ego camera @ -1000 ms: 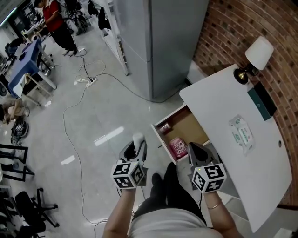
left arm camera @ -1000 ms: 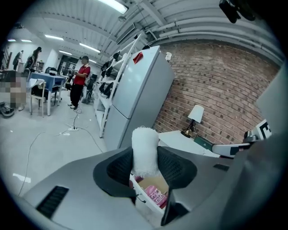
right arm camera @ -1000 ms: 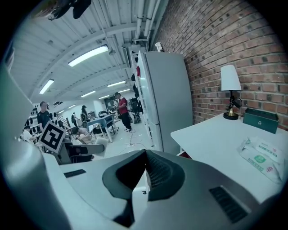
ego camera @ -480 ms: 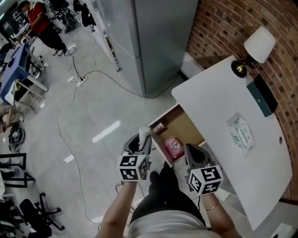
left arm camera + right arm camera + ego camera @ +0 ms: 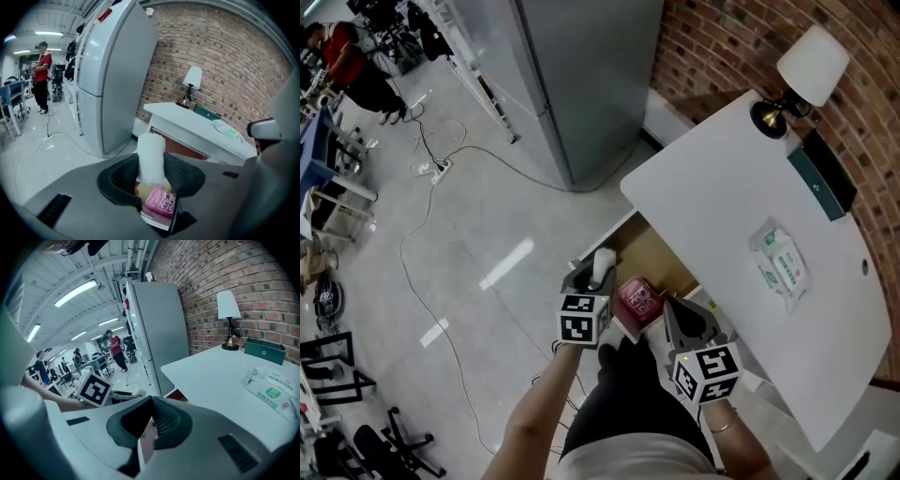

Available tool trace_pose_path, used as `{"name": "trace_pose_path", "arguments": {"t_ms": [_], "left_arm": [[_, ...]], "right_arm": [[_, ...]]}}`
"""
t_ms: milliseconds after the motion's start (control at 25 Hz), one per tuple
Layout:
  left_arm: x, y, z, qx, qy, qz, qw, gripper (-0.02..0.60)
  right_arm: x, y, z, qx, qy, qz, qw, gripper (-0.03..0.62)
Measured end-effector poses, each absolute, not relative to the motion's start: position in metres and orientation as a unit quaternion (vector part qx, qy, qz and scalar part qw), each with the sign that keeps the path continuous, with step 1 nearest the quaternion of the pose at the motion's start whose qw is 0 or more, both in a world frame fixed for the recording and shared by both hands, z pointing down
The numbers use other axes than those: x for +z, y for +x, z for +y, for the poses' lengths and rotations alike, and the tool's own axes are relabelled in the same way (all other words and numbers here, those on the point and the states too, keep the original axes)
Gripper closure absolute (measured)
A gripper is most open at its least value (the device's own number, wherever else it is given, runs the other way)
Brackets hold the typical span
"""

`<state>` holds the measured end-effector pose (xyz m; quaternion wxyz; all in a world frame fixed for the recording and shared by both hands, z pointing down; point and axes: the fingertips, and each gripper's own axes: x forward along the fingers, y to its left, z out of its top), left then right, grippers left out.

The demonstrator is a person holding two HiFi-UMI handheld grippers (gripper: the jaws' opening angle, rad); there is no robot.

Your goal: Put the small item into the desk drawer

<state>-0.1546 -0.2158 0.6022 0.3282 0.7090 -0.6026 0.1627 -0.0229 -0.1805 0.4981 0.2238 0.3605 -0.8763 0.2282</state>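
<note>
drawer [image 5: 664,259] of the white desk [image 5: 722,202] stands pulled out, a pink packet [image 5: 636,300] lying inside. the left gripper [image 5: 592,277] is clenched on the small white roll [image 5: 603,264], holding it upright above the drawer's front edge, over the packet. the right gripper [image 5: 679,323] hangs beside it, jaws pressed together on nothing.

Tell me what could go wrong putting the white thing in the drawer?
The left gripper holds the white roll near the front edge of the drawer; let go now, it might miss and drop to the floor. It could also land on the pink box and tip over.
</note>
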Motion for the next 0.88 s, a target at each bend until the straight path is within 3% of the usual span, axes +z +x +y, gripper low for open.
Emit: {"name": "trace_pose_path", "arguments": {"t_ms": [880], "left_arm": [[0.762, -0.080, -0.293, 0.312, 0.716, -0.521, 0.343, 0.397]], "right_arm": [[0.566, 0.025, -0.192, 0.268, 0.390, -0.843, 0.257, 0.586]]}}
